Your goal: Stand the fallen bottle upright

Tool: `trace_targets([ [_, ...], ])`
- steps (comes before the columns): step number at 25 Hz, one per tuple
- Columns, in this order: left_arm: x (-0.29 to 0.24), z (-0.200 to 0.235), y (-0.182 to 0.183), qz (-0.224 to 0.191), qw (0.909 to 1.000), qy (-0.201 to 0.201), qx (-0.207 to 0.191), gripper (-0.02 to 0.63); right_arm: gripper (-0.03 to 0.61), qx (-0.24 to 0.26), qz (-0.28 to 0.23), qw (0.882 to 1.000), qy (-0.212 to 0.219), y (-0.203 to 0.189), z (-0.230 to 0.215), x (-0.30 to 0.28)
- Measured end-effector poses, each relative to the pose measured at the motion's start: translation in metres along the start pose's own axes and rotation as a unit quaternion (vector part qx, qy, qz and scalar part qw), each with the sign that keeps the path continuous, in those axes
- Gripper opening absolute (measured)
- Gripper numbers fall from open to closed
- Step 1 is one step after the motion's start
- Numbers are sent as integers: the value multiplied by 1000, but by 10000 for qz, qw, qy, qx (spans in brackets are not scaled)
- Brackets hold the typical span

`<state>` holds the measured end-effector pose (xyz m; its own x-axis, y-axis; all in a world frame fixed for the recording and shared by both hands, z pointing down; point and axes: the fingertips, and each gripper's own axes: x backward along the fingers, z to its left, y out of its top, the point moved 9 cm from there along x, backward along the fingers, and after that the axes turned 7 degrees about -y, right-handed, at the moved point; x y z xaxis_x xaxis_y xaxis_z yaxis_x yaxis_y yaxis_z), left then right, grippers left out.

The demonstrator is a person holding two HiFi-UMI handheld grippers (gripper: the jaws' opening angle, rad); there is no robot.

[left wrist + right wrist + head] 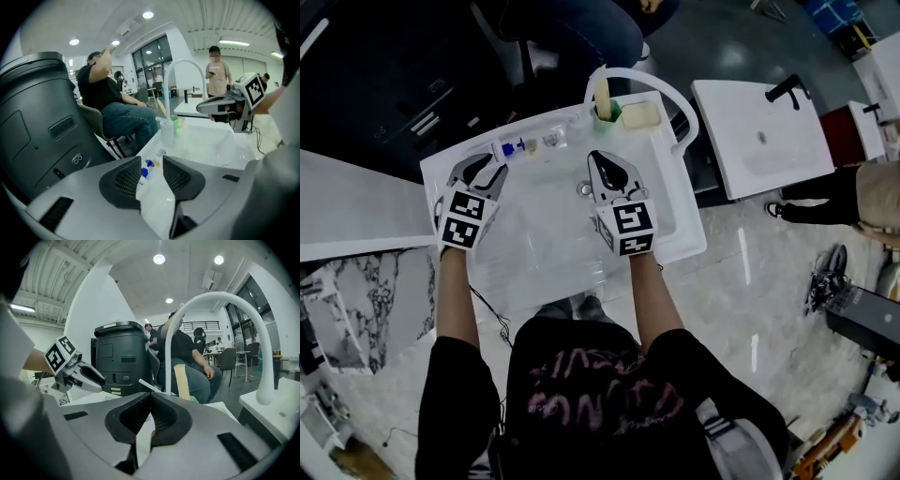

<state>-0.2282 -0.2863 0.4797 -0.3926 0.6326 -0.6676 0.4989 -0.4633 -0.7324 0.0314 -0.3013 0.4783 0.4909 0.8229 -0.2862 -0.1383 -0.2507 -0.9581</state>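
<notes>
A small clear bottle with a blue cap [514,147] lies on its side on the back rim of the white basin [675,225]. My left gripper [483,169] hovers just in front of it, jaws open. In the left gripper view the bottle [144,171] shows through the gap between the dark pads [125,180], which do not touch it, and my left gripper [151,161] points down at it. My right gripper [600,161] hangs over the middle of the basin near the drain [584,188]. Its jaws [151,398] meet at the tips and hold nothing.
A white arched faucet [670,89] stands at the basin's back right, with a green cup holding a brush [606,108] and a pale soap block [640,114] beside it. A small clear glass [551,141] sits right of the bottle. A seated person [108,101] and a black bin [37,122] are behind.
</notes>
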Motion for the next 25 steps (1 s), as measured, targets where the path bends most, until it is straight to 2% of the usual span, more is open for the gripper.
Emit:
trace_targets([
  [2,-16,7,-2,370,9986,-193,-339,183,14,-4,59,10000,5,-5,-1,-4],
  [6,-44,21,2,926,9909,-571,-792,208,13,47,146,9999,-27,-14,-6,-10],
  [11,-81,36,1,1618,9705,-1063,-1437,225,13,-107,241,9995,-180,-26,-14,-20],
  [15,-110,45,-10,2182,9493,-1503,-1689,225,14,-139,379,9989,-255,-38,-16,-29],
  [19,-135,51,-19,2686,9284,-1670,-1948,225,14,-93,521,9981,-320,-49,-20,-34],
  [23,-150,53,-23,2895,9196,-1852,-1901,227,14,-36,655,9971,-377,-59,-24,-35],
  [25,-155,52,-24,2963,9155,-1951,-1898,203,14,-22,715,9966,-407,-63,-25,-35],
])
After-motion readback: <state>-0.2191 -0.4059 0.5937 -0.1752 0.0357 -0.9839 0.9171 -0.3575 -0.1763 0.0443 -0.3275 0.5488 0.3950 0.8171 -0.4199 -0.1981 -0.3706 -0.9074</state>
